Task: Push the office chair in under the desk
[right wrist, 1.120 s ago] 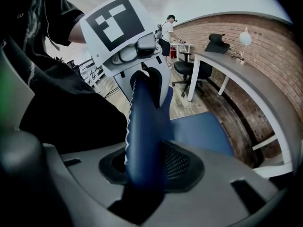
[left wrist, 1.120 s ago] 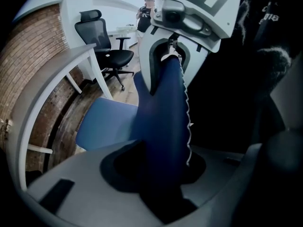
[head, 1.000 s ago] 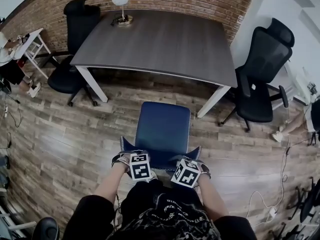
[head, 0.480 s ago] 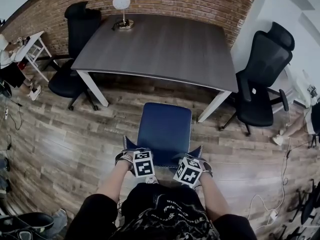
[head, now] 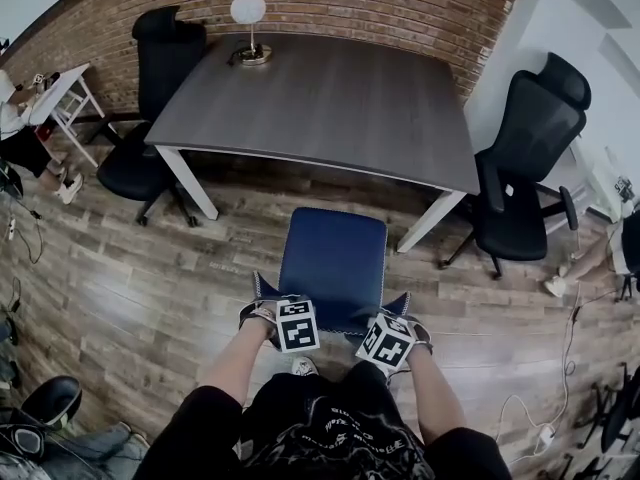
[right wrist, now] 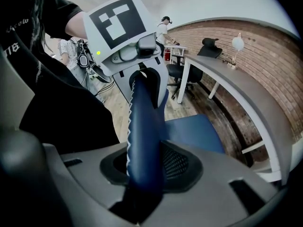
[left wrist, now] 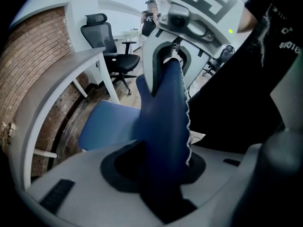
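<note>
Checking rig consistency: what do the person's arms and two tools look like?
The left tool and right tool are pale grey, each topped by a cube with black-and-white square markers. Each shows a small green light. The person wears a black short-sleeved top.

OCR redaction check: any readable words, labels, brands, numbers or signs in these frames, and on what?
No text reads fully.
Left marker cube and right marker cube: black-and-white square codes, no words.
Black shirt: white print, too blurred and cut off to read.
</note>
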The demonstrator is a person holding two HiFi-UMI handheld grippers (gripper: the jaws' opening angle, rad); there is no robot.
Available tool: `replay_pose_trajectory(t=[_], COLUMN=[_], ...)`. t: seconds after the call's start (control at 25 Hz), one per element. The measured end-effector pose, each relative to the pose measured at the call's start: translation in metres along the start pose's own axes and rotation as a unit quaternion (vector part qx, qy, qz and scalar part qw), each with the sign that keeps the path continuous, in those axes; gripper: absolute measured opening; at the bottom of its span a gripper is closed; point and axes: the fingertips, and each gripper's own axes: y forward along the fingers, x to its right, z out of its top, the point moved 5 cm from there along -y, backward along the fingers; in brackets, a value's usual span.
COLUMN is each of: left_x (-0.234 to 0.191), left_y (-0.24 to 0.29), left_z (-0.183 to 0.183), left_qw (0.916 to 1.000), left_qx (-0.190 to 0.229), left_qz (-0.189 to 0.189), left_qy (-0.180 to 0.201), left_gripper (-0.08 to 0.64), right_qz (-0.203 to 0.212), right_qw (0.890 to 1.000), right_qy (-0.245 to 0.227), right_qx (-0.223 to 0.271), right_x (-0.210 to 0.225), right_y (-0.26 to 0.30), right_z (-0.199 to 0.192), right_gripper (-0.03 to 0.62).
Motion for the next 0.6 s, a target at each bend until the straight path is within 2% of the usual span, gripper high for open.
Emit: replay_pose_trajectory(t=[0.2,0.6], left_x=[-0.012,-0.023], left_y=[-0.001,-0.001], left_z=[0.001,0.006], left_qw=[0.9997,0.9997], left_qx=[0.012,0.011], left_qz=[0.020,0.018], left_qy=[0.009,0.012], left_gripper=[0.143,0.140], right_qz=[-0.006,-0.011], right_qw=[1.000,1.000], right_qy=[0.002,0.004], right_qx=[-0.002,0.004], right_x=[0.010,0.022], right_y=[0.001,0.000], right_z=[0.003,0.002], right_gripper=[0.114,0.112])
